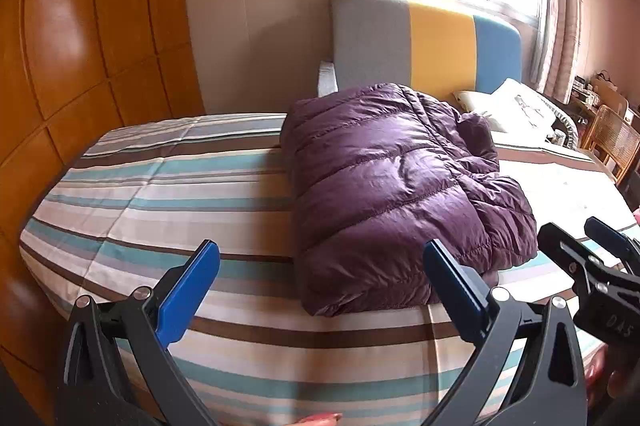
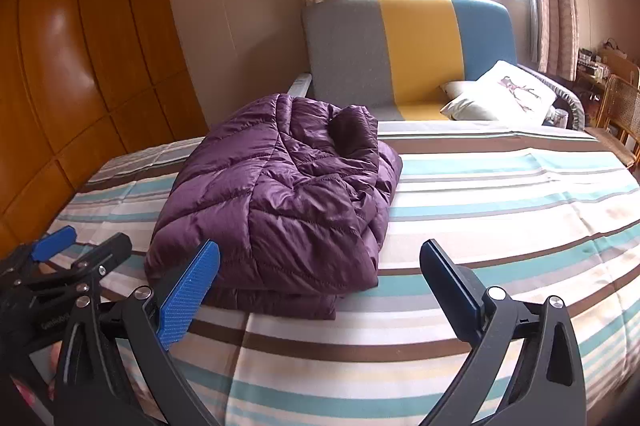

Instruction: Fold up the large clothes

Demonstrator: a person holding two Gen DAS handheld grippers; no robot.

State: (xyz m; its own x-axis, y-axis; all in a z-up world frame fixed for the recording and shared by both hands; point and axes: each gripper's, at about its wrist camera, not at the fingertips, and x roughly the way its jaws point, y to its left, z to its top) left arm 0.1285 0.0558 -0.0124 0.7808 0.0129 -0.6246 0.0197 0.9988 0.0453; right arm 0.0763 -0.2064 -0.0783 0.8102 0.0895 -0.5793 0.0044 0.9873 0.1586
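A purple quilted down jacket (image 1: 400, 186) lies folded into a thick rectangular bundle on the striped bed (image 1: 168, 186). It also shows in the right wrist view (image 2: 280, 202). My left gripper (image 1: 320, 278) is open and empty, held above the bed just short of the bundle's near edge. My right gripper (image 2: 320, 278) is open and empty, near the bundle's near right corner. The right gripper shows at the right edge of the left wrist view (image 1: 588, 250), and the left gripper at the left edge of the right wrist view (image 2: 76, 246).
A headboard (image 1: 428, 46) of grey, yellow and blue stands at the far end of the bed with a white pillow (image 1: 516, 106) beside it. A wooden wardrobe (image 1: 80, 46) lines the left side. A wicker chair (image 1: 612, 138) stands at the far right under the window.
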